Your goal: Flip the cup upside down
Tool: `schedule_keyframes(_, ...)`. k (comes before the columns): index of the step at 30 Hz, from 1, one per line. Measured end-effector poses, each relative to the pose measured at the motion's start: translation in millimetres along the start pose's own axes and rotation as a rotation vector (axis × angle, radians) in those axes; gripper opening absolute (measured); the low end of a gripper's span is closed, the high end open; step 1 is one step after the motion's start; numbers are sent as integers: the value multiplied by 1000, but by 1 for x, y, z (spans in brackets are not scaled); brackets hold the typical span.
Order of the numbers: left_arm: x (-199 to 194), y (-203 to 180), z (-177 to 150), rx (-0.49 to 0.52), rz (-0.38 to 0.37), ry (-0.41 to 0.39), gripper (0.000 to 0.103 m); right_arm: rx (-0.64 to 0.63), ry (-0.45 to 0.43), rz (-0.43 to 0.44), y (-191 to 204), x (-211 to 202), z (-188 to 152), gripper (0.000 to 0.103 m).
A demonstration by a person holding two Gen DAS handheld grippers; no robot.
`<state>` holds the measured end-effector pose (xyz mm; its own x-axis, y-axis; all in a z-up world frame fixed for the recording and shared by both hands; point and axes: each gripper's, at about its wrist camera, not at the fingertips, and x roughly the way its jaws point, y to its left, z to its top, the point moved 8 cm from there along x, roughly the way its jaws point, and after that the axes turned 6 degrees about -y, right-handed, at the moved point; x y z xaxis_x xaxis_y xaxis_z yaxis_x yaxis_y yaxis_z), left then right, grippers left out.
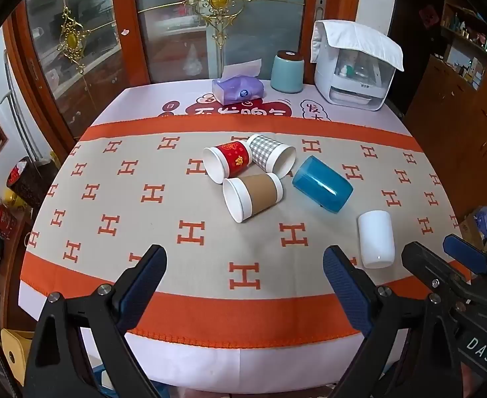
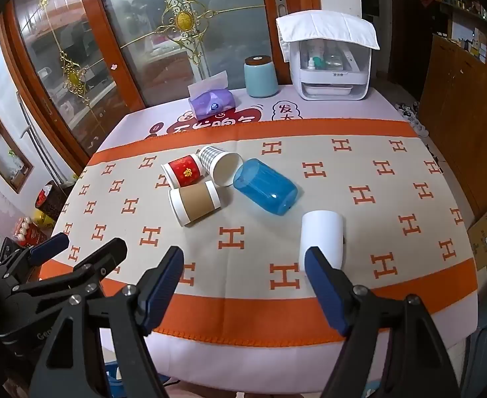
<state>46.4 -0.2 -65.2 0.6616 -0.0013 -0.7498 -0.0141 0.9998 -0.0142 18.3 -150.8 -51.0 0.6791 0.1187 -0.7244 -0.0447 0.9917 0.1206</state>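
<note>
Several cups are on the H-patterned cloth. A red paper cup (image 1: 228, 162) (image 2: 183, 174), a checked paper cup (image 1: 271, 156) (image 2: 220, 164) and a brown-sleeved paper cup (image 1: 253, 195) (image 2: 195, 204) lie on their sides in a cluster. A blue plastic cup (image 1: 323, 184) (image 2: 266, 190) lies on its side to their right. A white cup (image 1: 376, 238) (image 2: 323, 237) stands upside down near the front right. My left gripper (image 1: 245, 265) (image 2: 82, 245) is open and empty above the front edge. My right gripper (image 2: 243, 263) (image 1: 442, 248) is open and empty, its right finger just in front of the white cup.
At the back of the table stand a purple tissue pack (image 1: 238, 89) (image 2: 211, 101), a light blue canister (image 1: 287, 71) (image 2: 261, 76) and a white appliance with a towel on top (image 1: 354, 66) (image 2: 329, 63). Glass doors are behind. Boxes and a cabinet are on the right.
</note>
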Motion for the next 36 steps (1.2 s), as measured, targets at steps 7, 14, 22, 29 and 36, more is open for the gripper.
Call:
schedule_keyframes(7,0,-1,0,-12,-14,-2,94,-2,-2,0,2,-1,0,76)
schedule_keyframes(14,0,-1,1,-14,-21,0,94,-4,-3,0,2,-2,1,76)
schedule_keyframes(22,0,-4,-1,-15,-27,7,94,-4,0,2,4,-4,-1,76)
schedule_keyframes(29,0,-3,-3,-18,-25,8,94,-3,0,5,2,-3,-1,76)
schedule_keyframes(36,-2,-2,-5,-22,-18,9,94,-10,1,15,1,-2,-2,76)
